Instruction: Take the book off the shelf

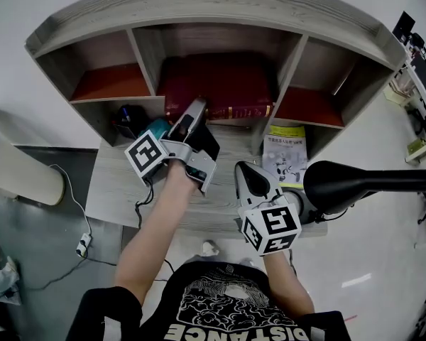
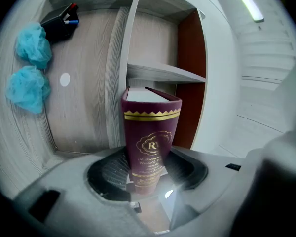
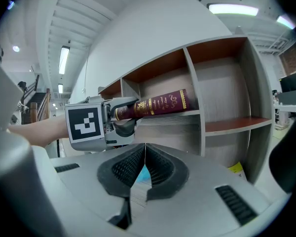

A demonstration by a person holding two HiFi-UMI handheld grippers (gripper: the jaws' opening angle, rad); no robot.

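Left gripper (image 2: 147, 172) clamps the spine end of the maroon book (image 2: 150, 127) lying in the middle compartment of the shelf (image 1: 220, 2), frame centre, right gripper (image 1: 247, 175) closed and empty lower right; grasp step, next likely a straight pull outward.

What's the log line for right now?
left gripper: shut on book | book: poking out of middle compartment of shelf | right gripper: shut, empty

Noted a grey wood-grain shelf unit (image 1: 213, 2) standing on a matching desk (image 1: 121, 190). Found a maroon book (image 1: 234, 111) lying in the middle compartment, spine outward. Recorded on the desk: a yellow-green booklet (image 1: 285, 150), two teal fluffy balls (image 2: 33, 43), a black lamp (image 1: 362, 183).
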